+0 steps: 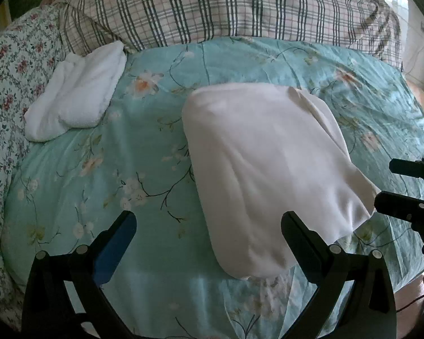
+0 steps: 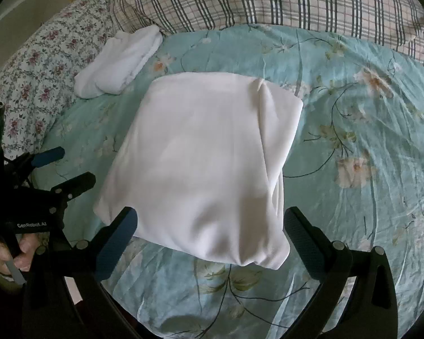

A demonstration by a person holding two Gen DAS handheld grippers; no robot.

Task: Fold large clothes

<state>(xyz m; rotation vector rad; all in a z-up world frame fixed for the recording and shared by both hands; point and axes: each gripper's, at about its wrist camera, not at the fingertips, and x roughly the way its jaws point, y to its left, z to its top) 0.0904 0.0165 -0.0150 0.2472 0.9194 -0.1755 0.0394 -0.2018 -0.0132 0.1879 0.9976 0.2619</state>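
A white garment lies folded into a thick rectangle on the teal floral bedcover; it also shows in the right wrist view. My left gripper is open and empty, held above the garment's near left corner. My right gripper is open and empty, just above the garment's near edge. The right gripper also shows at the right edge of the left wrist view, and the left gripper at the left edge of the right wrist view.
A folded white towel lies at the far left of the bedcover, also in the right wrist view. A plaid pillow lies across the head of the bed. A flowered sheet runs along the left side.
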